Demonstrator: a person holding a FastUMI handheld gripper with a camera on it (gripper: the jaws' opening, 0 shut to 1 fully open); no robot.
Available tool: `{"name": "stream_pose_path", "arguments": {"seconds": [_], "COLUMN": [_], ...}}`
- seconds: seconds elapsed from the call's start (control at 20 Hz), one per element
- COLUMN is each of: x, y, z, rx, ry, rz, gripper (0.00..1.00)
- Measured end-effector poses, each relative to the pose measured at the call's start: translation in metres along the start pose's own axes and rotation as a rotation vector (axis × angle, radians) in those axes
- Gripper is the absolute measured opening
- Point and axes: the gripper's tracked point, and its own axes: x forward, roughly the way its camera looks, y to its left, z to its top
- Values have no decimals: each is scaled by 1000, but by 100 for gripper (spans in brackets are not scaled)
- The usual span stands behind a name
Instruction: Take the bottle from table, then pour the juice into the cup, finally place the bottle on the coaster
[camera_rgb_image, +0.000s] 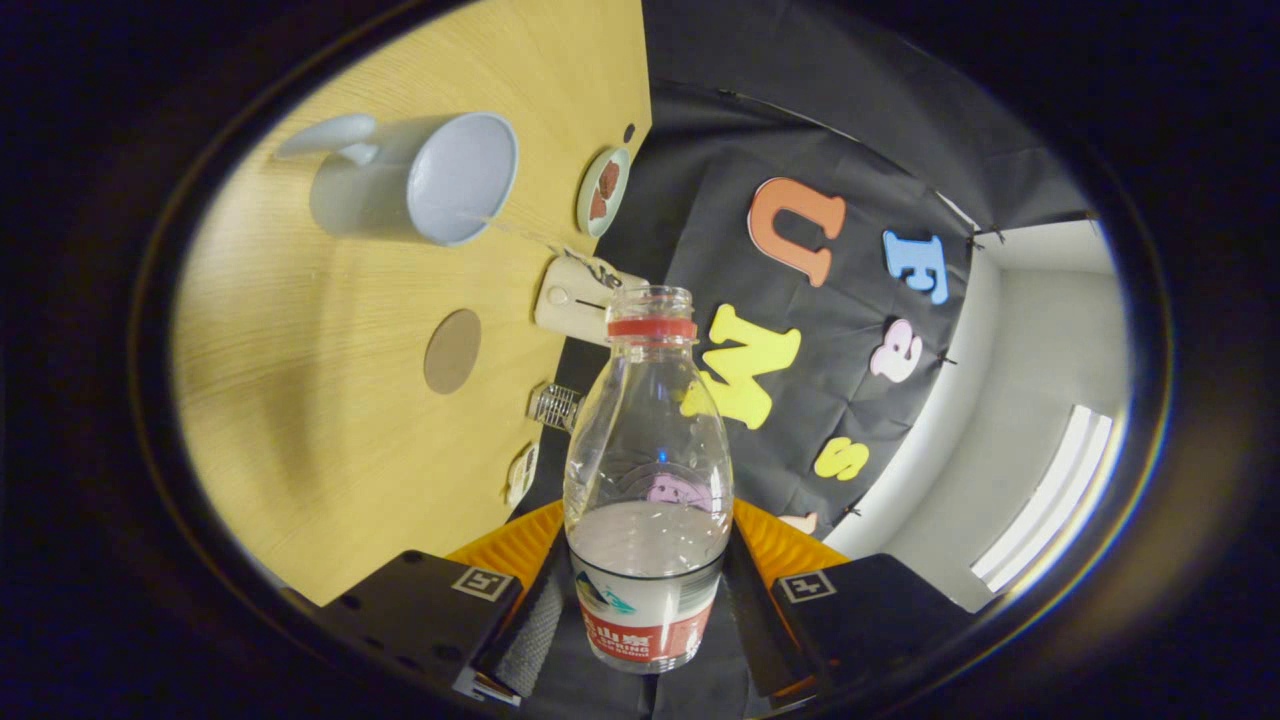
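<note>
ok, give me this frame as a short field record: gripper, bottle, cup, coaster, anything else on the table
hand-held gripper: shut on the bottle, one finger pressed on each side of its lower body
bottle: clear plastic, uncapped, red neck ring, partly filled with clear liquid, lifted off the table
cup: white mug with handle, on the wooden table, beyond the fingers
coaster: round, brown, bare, between the cup and the gripper
other: small dish past the cup, near the table edge
</note>
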Motion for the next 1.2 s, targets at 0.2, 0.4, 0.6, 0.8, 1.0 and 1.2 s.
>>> {"name": "stream_pose_path", "arguments": {"seconds": [0.2, 0.4, 0.6, 0.8, 1.0, 1.2], "x": [-4, -2, 0, -1, -1, -5], "y": [-5, -5, -6, -7, -10, -12], "z": [2, 1, 1, -1, 1, 6], "rx": [-4, -38, -40, -70, -91, -107], "ry": [2, 11, 20, 30, 25, 20], "rz": [-4, -11, -9, -18, -24, -35], "gripper": [82, 81, 81, 81, 81, 81]}}
